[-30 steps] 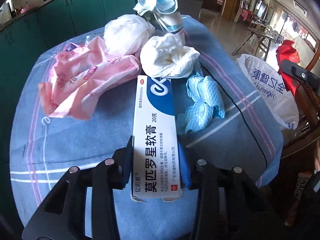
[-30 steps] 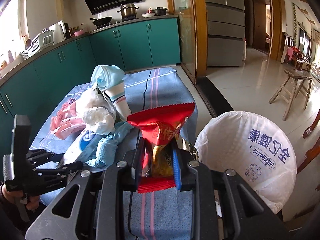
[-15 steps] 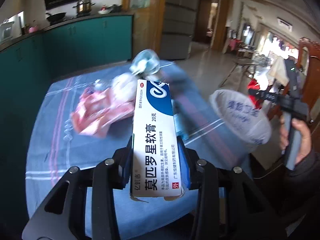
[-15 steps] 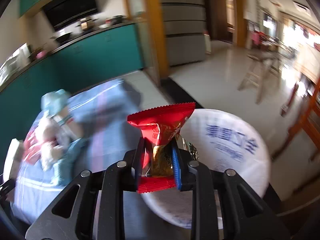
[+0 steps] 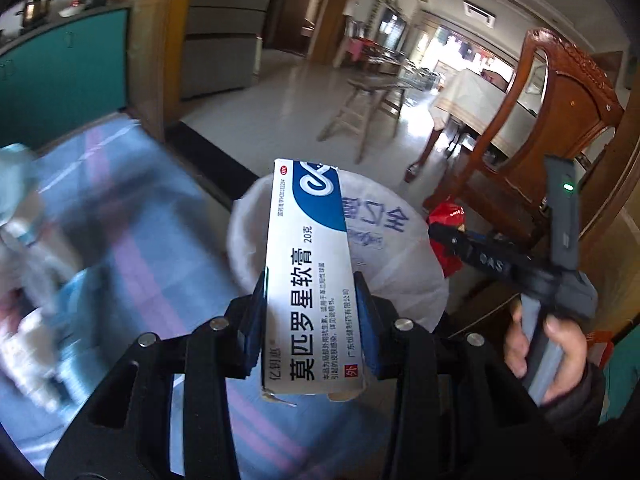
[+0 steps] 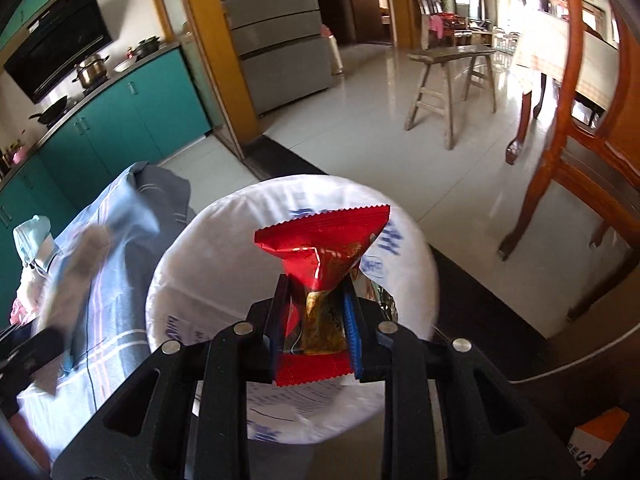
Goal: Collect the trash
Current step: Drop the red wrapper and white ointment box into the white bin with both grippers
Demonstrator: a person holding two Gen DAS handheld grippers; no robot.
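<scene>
Trash is in both claws: the left gripper [image 5: 310,316] is clamped on a white and blue ointment box [image 5: 308,276], and the right gripper [image 6: 314,316] is clamped on a red snack wrapper [image 6: 320,248].

Only the left wrist view shows the person's hand [image 5: 544,356] on the right tool's handle at 4 o'clock, with the wrapper [image 5: 448,236] a red scrap at 3 o'clock beside the bin. Only the right wrist view looks straight down on the bin's mouth; it also shows the kitchen hood and pots at 10 o'clock.

A bin lined with a white printed bag [image 6: 224,248] fills the middle of the right view, directly behind the wrapper. What lies inside cannot be told; the bag's white surface is all that shows. In the left view the same bag [image 5: 400,264] sits behind the box's far end.

A blue striped tablecloth [image 6: 120,232] lies at 9 o'clock of the bin, blurred, with a pale blue face mask [image 6: 30,232] on more litter at its far edge. A wooden chair [image 5: 560,120] stands at 2 o'clock, a wooden stool [image 6: 452,80] on the tiled floor at 1 o'clock.
</scene>
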